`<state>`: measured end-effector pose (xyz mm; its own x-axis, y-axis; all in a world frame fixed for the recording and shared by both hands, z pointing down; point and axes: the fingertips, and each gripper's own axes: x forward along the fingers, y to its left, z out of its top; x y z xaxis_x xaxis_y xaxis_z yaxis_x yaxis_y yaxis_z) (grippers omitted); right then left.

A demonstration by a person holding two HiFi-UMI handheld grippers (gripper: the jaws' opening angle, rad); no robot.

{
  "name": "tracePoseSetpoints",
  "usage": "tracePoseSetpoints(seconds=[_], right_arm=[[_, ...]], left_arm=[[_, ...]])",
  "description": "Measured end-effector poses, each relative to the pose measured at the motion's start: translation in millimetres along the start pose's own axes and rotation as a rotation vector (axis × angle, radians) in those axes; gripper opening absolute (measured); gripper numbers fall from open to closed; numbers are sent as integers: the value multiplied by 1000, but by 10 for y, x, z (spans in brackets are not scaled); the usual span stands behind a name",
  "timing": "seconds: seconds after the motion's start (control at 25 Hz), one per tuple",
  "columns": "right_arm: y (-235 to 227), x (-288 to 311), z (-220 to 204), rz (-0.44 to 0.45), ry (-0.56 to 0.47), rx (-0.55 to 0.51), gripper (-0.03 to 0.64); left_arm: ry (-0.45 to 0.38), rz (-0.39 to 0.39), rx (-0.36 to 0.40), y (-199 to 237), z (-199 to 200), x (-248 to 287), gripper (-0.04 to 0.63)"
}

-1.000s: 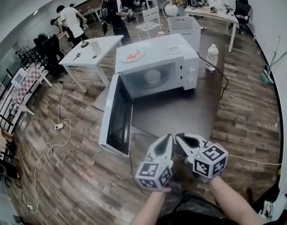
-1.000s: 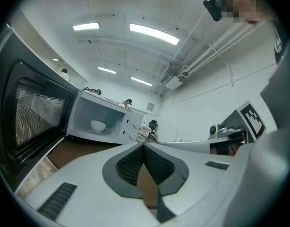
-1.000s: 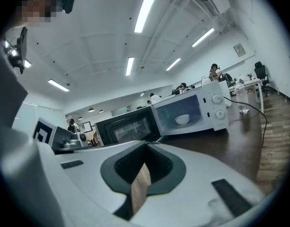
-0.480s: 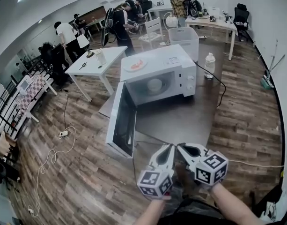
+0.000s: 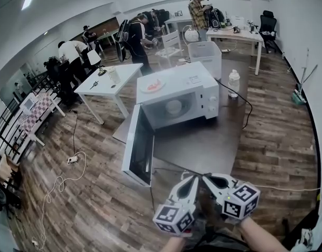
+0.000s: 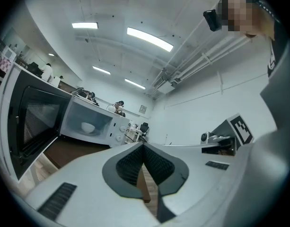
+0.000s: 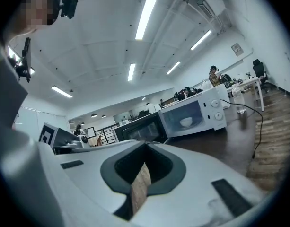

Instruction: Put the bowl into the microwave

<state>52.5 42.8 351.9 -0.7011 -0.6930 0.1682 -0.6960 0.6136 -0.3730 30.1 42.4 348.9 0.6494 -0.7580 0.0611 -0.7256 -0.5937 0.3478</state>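
The white microwave (image 5: pixel 195 91) stands on a low dark platform (image 5: pixel 203 140) with its door (image 5: pixel 139 147) swung wide open to the left. A white bowl (image 5: pixel 174 107) sits inside the cavity, and it also shows as the bowl (image 6: pixel 88 126) and the bowl (image 7: pixel 186 122) in the two gripper views. Well short of the microwave, at the bottom of the head view, my left gripper (image 5: pixel 193 179) and right gripper (image 5: pixel 206 179) are held side by side. Both are shut, with nothing between the jaws. They point toward the microwave (image 6: pixel 111 126) (image 7: pixel 215 110).
A plate (image 5: pixel 153 85) with red food lies on top of the microwave. Behind it stand a white table (image 5: pixel 105 77), a white bin (image 5: pixel 205 51) and a bottle (image 5: pixel 233 81). A cable (image 5: pixel 245 106) runs from the microwave, and another cord (image 5: pixel 58 180) lies on the floor at left. People stand at the back.
The view has tilted up and both grippers have sunk toward the frame's bottom edge, farther from the microwave. Bowl, microwave and door stay where they were.
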Motion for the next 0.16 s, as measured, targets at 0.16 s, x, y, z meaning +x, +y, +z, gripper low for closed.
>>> tracePoseSetpoints(seconds=[0.16], right_arm=[[-50, 37, -3, -13, -4, -1, 0]], left_arm=[[-8, 3, 14, 38, 10, 34, 2]])
